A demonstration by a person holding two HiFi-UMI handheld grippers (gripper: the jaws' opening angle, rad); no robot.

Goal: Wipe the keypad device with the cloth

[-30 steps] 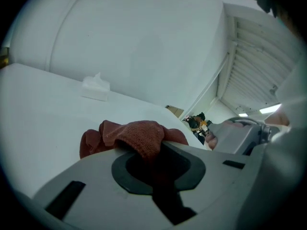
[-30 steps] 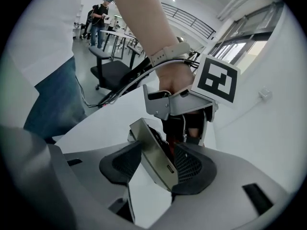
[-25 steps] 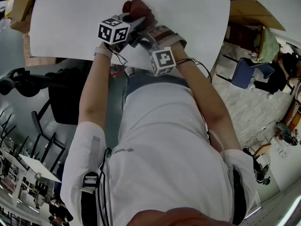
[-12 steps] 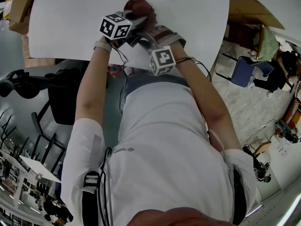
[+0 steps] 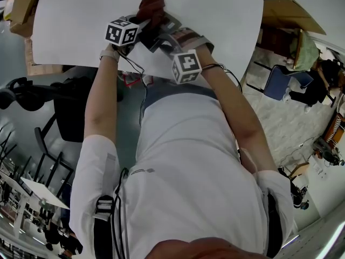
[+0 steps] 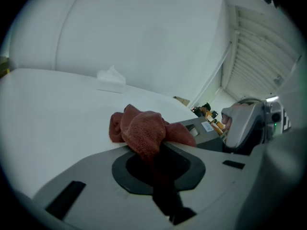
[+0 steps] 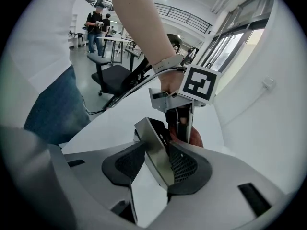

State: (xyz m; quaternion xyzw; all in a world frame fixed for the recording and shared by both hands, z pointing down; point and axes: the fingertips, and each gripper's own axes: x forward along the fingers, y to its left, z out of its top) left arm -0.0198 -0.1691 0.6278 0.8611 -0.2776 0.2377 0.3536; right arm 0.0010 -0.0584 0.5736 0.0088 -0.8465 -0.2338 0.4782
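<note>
Now: wiping, cloth against device

Left gripper (image 6: pixel 154 150) fingers closed on cloth (image 6: pixel 141 128); right gripper (image 7: pixel 156 167) fingers clamp device (image 7: pixel 154 140), tilted, over tabletop (image 5: pixel 81 20) near its front edge. Cloth looks to touch its far end. Suggest: hold device firm, drag cloth flat along the key face, light pressure, no snagging. Count: one cloth, one device, two grippers.
</note>
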